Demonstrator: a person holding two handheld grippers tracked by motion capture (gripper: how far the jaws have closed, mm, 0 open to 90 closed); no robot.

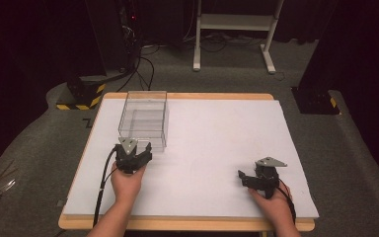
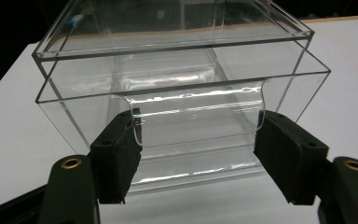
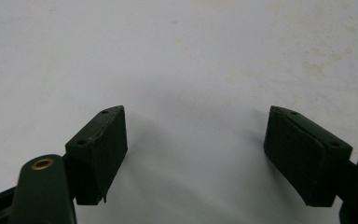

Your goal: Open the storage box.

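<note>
High view first: a clear plastic box [image 1: 143, 118] stands on the white table cover [image 1: 217, 128], toward the left side and the far half of it, its far wall near the far wooden edge of the table [image 1: 187, 96]. It is a see-through drawer unit, with an outer shell and an inner tray showing through the walls. The left gripper [image 1: 134, 154] sits right at the near face of the box, held from behind by the person's left hand [image 1: 127, 181], with a grey three-cornered plate on top and a black cable trailing back toward the near edge. The right gripper [image 1: 246, 177] rests low over the bare cover at the near right, well apart from the box, held by the right hand [image 1: 271, 202], pointing toward the left.

Left gripper view: the clear plastic box [image 2: 177, 60] stands close in front, and a curved transparent pull tab [image 2: 198, 119] juts from the near face of its inner tray. The left gripper [image 2: 198, 140] has its jaws spread, one black pad on either side of that tab; the left pad touches or nearly touches the tab's edge, the right pad stands just beside the other edge. Whether they press on it cannot be told.

Right gripper view: the right gripper [image 3: 196, 135] has its jaws spread wide over the plain white cover [image 3: 182, 46], with nothing between the pads, which cast soft shadows on the surface beneath
</note>
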